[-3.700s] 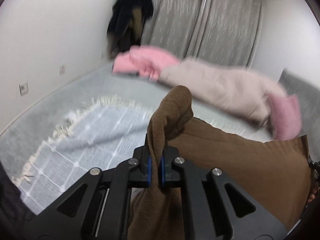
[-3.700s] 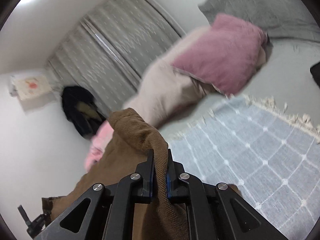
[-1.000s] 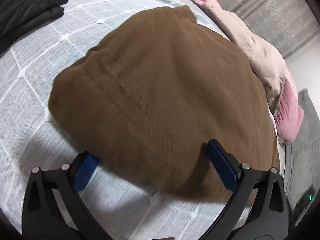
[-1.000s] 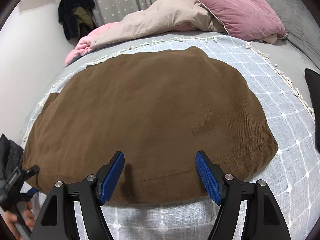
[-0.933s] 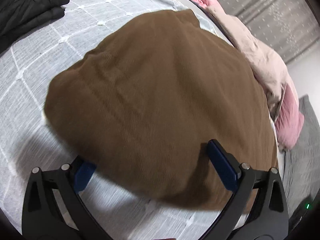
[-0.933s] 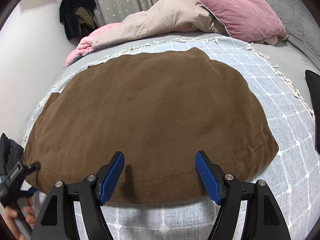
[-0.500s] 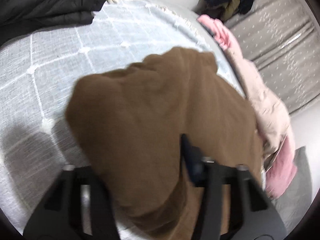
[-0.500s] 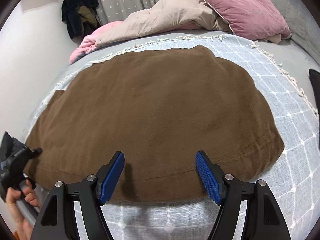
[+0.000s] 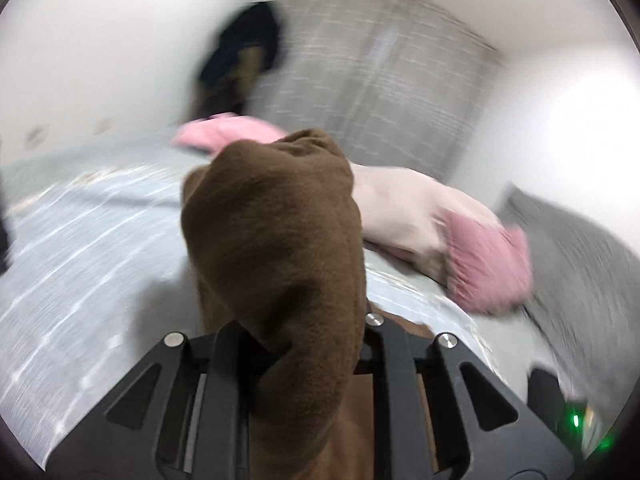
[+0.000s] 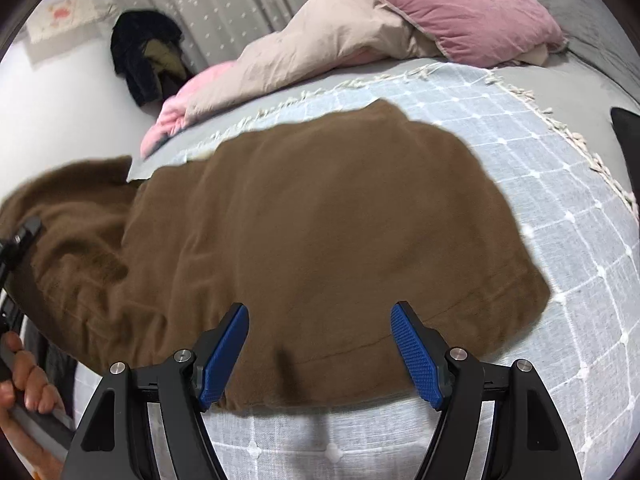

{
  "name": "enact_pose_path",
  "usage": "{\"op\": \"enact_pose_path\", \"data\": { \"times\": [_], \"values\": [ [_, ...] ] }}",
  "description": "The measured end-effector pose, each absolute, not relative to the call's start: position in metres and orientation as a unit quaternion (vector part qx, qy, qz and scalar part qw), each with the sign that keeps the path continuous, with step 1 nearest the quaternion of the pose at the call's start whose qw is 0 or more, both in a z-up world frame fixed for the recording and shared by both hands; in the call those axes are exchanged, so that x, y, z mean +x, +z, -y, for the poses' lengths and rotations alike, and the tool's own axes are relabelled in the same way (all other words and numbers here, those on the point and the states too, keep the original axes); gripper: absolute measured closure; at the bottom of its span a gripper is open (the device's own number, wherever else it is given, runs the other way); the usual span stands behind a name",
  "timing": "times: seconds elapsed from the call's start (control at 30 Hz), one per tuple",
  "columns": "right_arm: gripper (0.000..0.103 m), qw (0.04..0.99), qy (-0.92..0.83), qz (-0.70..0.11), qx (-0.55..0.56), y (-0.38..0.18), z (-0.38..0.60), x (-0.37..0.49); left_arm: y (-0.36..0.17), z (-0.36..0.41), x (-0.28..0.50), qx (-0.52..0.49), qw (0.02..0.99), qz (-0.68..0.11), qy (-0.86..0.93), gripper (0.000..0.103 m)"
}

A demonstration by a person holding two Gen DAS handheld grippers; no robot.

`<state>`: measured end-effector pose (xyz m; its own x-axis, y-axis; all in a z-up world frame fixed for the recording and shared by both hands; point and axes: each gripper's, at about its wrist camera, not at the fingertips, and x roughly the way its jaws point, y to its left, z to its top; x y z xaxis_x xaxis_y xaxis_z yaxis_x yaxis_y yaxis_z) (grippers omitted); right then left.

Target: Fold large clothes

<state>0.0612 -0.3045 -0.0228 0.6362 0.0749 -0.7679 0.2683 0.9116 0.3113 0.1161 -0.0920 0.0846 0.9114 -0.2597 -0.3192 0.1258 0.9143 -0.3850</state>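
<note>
A large brown garment (image 10: 340,220) lies on a pale blue checked blanket (image 10: 560,184) on the bed. My left gripper (image 9: 298,344) is shut on a bunched corner of the brown garment (image 9: 276,240) and holds it lifted above the bed; the fabric hides the fingertips. In the right wrist view that lifted part (image 10: 68,208) rises at the left, beside the hand holding the left gripper. My right gripper (image 10: 320,348) is open and empty, its blue pads just above the garment's near hem.
A beige duvet (image 10: 332,36) and a pink pillow (image 10: 468,16) lie at the far side of the bed. A dark coat (image 10: 148,52) hangs on the wall by grey curtains. A black item (image 10: 628,140) sits at the right edge.
My left gripper has closed on the garment's left corner and lifted it up and over, tilting its view upward. My right gripper has stayed open over the near hem.
</note>
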Motion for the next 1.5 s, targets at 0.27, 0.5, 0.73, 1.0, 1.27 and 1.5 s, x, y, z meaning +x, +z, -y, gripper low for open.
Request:
{"op": "enact_pose_path", "data": {
  "times": [0.27, 0.5, 0.73, 1.0, 1.27, 1.5],
  "values": [
    [0.028, 0.869, -0.093, -0.373, 0.312, -0.013, 0.373, 0.028, 0.065, 0.218, 0.109, -0.004, 0.912, -0.243, -0.332, 0.082],
    [0.028, 0.850, -0.123, -0.345, 0.379, -0.017, 0.413, 0.003, -0.041, 0.236, 0.117, 0.058, 0.816, -0.374, -0.437, 0.076],
    [0.028, 0.849, -0.040, -0.347, 0.396, -0.016, 0.395, 0.010, 0.001, 0.199, 0.098, 0.033, 0.785, -0.364, -0.500, 0.037],
    [0.019, 0.815, 0.051, -0.339, 0.468, -0.025, 0.392, 0.028, 0.009, 0.147, 0.068, -0.022, 0.800, -0.354, -0.483, 0.033],
    [0.015, 0.816, 0.071, -0.379, 0.431, -0.024, 0.357, 0.049, -0.010, 0.116, 0.088, 0.008, 0.868, -0.360, -0.342, 0.026],
    [0.060, 0.882, 0.009, -0.366, 0.297, -0.008, 0.322, 0.085, -0.013, 0.106, 0.107, -0.022, 0.886, -0.363, -0.287, 0.026]
  ]
}}
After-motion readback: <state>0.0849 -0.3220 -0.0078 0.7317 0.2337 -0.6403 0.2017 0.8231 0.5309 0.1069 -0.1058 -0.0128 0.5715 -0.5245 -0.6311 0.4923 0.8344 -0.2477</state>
